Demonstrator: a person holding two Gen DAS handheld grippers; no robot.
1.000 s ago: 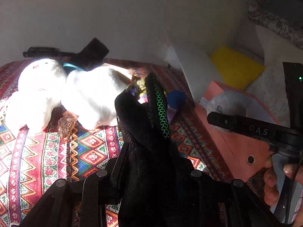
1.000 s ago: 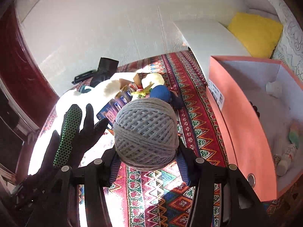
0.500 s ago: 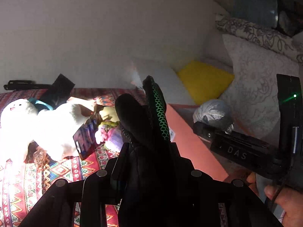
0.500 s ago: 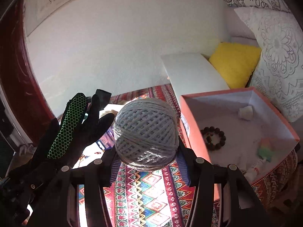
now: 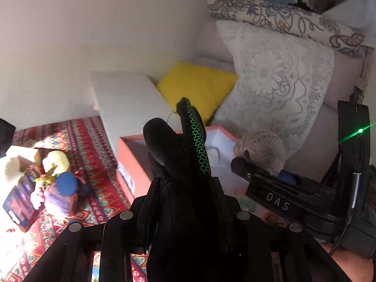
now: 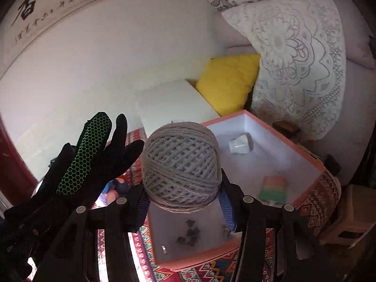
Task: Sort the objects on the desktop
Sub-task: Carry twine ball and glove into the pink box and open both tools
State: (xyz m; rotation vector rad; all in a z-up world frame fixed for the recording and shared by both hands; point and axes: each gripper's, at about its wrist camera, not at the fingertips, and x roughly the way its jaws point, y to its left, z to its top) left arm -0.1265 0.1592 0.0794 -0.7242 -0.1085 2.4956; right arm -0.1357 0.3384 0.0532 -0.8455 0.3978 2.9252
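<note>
Yarn (image 6: 181, 166) sits clenched in your right claw (image 6: 182, 188), hanging over the box (image 6: 303, 151) so it can drop inside. Your left claw (image 5: 185, 202) grips the glove (image 5: 178, 155), held at nine o'clock, awaiting its turn.

Glove (image 5: 188, 188) hides left jaws; box (image 6: 305, 157) contents blurred.

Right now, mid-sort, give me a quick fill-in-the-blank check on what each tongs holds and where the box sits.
1. The right tongs are shut on a ball of ____.
2. The left tongs hold a black ____ with a green honeycomb strip.
3. The yarn hangs above the open ____ box.

Missing words: yarn; glove; orange
</note>
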